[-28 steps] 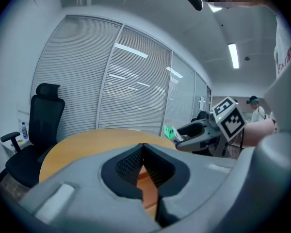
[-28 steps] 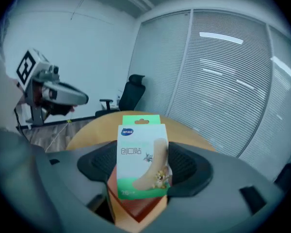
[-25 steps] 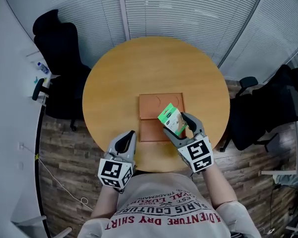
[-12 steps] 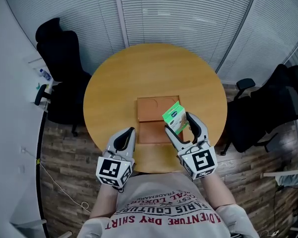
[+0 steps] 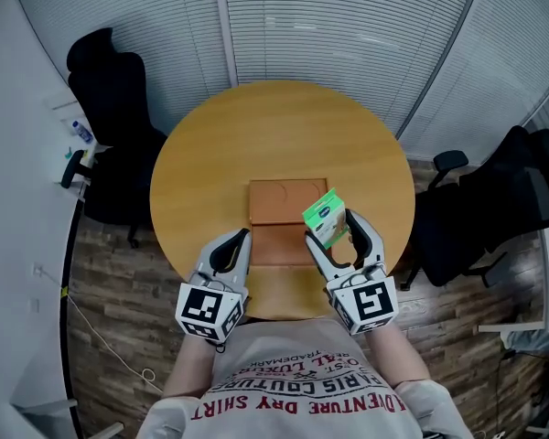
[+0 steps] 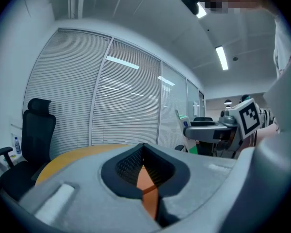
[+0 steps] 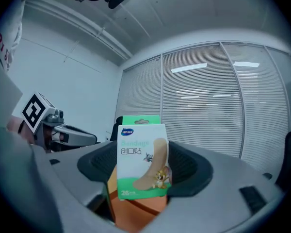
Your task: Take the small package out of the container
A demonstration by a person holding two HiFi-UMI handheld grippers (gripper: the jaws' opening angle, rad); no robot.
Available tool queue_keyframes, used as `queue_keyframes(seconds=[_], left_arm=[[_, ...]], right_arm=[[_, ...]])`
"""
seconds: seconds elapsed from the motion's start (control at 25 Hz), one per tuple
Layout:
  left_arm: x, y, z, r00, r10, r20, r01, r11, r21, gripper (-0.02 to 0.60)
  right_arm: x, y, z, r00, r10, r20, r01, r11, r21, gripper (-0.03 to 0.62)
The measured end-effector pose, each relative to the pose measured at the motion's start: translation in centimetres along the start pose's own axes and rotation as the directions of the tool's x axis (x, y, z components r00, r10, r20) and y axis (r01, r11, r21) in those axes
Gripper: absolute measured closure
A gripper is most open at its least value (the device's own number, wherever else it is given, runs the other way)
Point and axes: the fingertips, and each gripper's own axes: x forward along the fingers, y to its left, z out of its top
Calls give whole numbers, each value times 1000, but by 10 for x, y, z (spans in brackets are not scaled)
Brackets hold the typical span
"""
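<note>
The small package (image 5: 327,218), a green and white box of plasters, stands upright between the jaws of my right gripper (image 5: 331,230), which is shut on it. In the right gripper view the package (image 7: 141,157) fills the middle, held by its lower part. It hangs over the near right corner of the flat orange-brown container (image 5: 274,204), which lies open on the round wooden table (image 5: 274,126). My left gripper (image 5: 232,245) hovers at the container's near left edge, jaws together and holding nothing. In its own view, only a sliver of orange shows between the jaws of the left gripper (image 6: 144,154).
Black office chairs stand at the left (image 5: 110,90) and at the right (image 5: 494,199) of the table. A white ledge with a small bottle (image 5: 78,133) runs along the left wall. Window blinds close off the far side.
The right gripper has risen a little with the package, which now stands more upright. The left gripper has also come up slightly and stays shut.
</note>
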Motion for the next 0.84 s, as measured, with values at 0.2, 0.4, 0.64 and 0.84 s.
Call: queue_keyframes(seconds=[0.2, 0.4, 0.64, 0.84], left_arm=[[7, 1, 1, 1000, -5, -7, 5, 1000, 1, 572], [12, 3, -2, 1000, -11, -18, 11, 1000, -6, 572], [17, 3, 0, 1000, -20, -11, 20, 1000, -6, 572], [21, 11, 0, 1000, -11, -11, 11, 1000, -7, 572]], right_arm=[[4, -8, -5, 999, -33, -28, 33, 999, 6, 261], [7, -11, -3, 997, -72, -25, 71, 997, -26, 261], [9, -16, -1, 995, -96, -6, 96, 995, -29, 261], [13, -20, -6, 995, -103, -5, 103, 995, -10, 261]])
